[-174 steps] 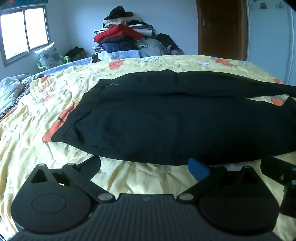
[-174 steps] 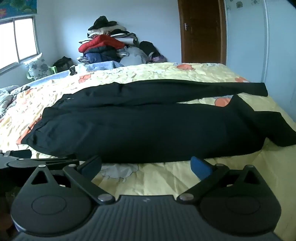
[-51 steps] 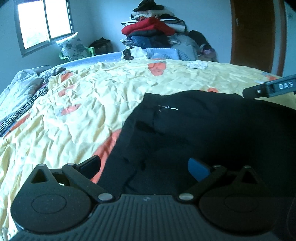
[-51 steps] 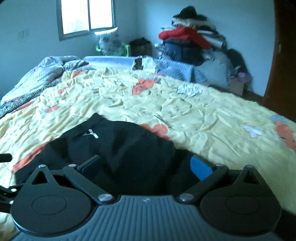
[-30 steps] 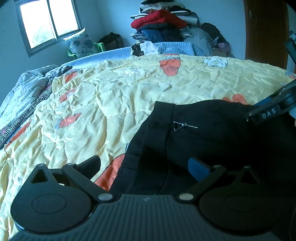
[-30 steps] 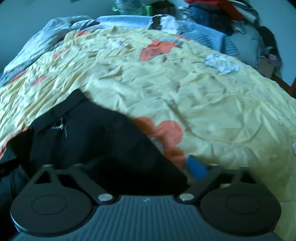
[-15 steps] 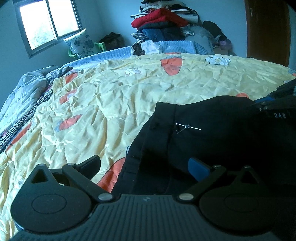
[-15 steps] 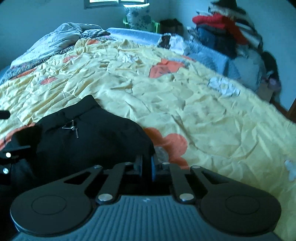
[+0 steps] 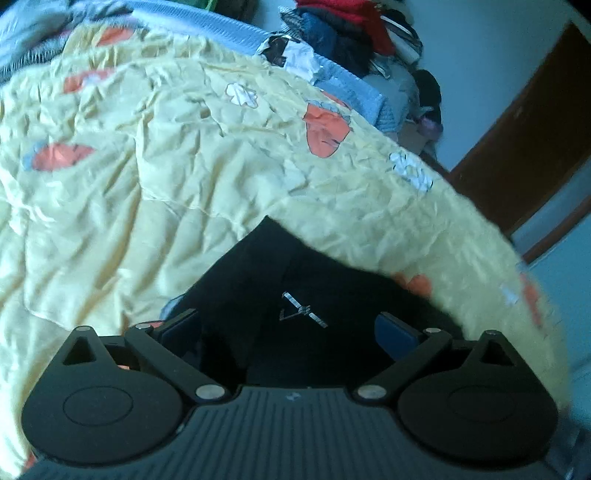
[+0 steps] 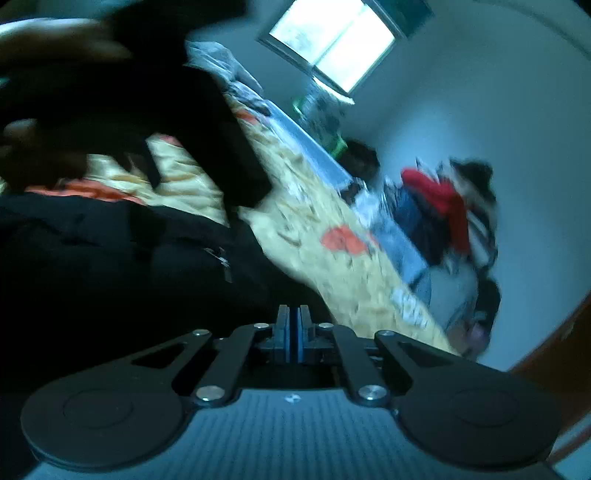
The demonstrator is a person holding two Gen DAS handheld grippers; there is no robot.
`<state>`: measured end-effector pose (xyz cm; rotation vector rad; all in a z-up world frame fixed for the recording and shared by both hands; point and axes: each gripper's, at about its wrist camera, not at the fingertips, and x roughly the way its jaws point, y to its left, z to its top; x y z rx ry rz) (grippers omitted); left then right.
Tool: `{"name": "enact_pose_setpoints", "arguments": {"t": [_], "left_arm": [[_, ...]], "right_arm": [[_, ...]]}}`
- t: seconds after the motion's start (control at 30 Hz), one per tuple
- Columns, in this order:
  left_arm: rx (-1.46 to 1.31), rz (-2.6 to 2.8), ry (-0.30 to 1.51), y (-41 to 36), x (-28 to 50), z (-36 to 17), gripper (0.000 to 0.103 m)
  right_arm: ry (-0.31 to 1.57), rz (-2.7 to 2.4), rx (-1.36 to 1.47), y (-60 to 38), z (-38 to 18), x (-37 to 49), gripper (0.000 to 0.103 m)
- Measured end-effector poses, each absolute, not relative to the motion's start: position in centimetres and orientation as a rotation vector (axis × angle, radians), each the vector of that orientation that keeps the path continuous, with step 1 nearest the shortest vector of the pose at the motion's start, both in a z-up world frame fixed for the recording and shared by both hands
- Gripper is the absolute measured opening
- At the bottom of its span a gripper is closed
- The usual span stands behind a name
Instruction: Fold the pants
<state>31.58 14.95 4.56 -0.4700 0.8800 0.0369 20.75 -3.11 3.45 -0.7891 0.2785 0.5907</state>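
My right claw (image 10: 294, 332) now has its 2 blue pads pressed together on the edge of the black fabric pants (image 10: 110, 258); 1 second ago those fingers stood wide apart over the same cloth, and half a second ago they had only just met. The view from that claw has since rolled hard and blurred, with the dark cloth bunched up to its left and ahead, so I judge I am already hauling the waist end up and over.

My left claw (image 9: 291, 330) is spread wide, its 2 fingers straddling the waistband of the pants (image 9: 295, 295), gripping nothing. The small silver zipper pull (image 9: 304, 310) sits right between the fingers. It was further ahead of this claw half a second ago, so I have closed in on the waist.

Beyond the cloth, the crumpled yellow bedspread with orange patches (image 9: 147, 166) runs ahead of both claws, and a heap of red and dark clothes (image 9: 351, 26) stands far ahead.

For the fold, 1 corner is secured. The left claw has yet to pinch its side, I judge.
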Motion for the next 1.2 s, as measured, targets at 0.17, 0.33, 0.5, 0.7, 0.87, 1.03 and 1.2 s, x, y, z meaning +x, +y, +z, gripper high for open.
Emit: {"name": "enact_pose_setpoints", "arguments": {"t": [0.17,0.33,0.5,0.7,0.87,1.03,1.2], "left_arm": [[-0.518,0.039,0.908,15.0,32.8,4.4,0.100],[-0.422,0.073,0.910,14.2,32.0,4.0,0.101],[-0.295,0.106,0.879,13.2,31.6,4.4,0.101],[-0.275,0.098,0.870,13.0,32.2,4.3,0.101],[-0.318,0.087,0.872,13.6,32.9,3.8,0.101],[-0.466,0.029,0.901,14.8,34.0,3.6,0.101],[-0.573,-0.013,0.937,15.2,35.7,3.3,0.098]], "right_arm": [[0.274,0.606,-0.870,-2.3,3.3,19.9,0.004],[0.463,0.539,-0.651,-5.8,3.9,27.3,0.012],[0.715,0.558,-0.300,-10.7,3.1,36.0,0.065],[0.786,0.672,-0.177,-10.7,1.5,40.1,0.079],[0.788,0.712,-0.287,-7.7,0.2,38.9,0.010],[0.554,0.683,-0.593,-5.5,1.0,31.5,0.006],[0.349,0.675,-0.857,-3.6,1.8,24.1,0.006]]}}
